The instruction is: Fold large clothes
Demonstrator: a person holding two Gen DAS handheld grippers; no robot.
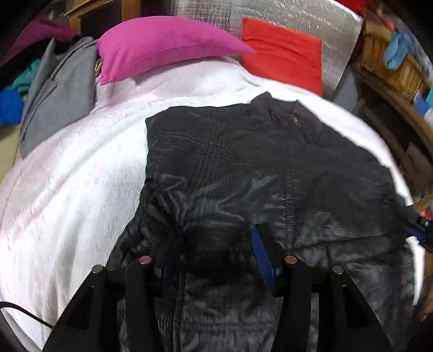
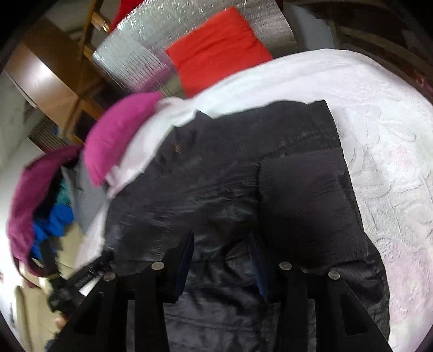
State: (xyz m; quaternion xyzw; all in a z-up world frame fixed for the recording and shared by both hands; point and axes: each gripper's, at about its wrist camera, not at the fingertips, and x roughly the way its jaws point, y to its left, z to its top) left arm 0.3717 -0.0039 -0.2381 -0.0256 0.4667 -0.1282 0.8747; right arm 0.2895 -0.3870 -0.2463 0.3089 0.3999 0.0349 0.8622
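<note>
Lying on the bed (image 1: pixel 67 168) is a dark jacket (image 1: pixel 230 168), shiny and quilted — its collar and zip point toward the pillows, and one side is folded over the body in a darker, matte flap that shows best in the right wrist view. The cloth is creased and bunched near both cameras.

The left gripper (image 1: pixel 216 260) has its fingers (image 1: pixel 261 257) spread wide with jacket cloth heaped between them; whether they pinch it I cannot tell. The right gripper (image 2: pixel 224 268) looks the same — fingers (image 2: pixel 186 265) apart, cloth between, grip unclear.

A white textured bedspread covers the bed. At its head sit a pink pillow (image 1: pixel 162 46) and a red pillow (image 1: pixel 284 54) against a silver foil sheet (image 1: pixel 297 19). A grey garment (image 1: pixel 56 89) and a heap of blue and maroon clothes lie beside the pink pillow. A wicker basket (image 1: pixel 389 65) stands on wooden furniture at the other side.
</note>
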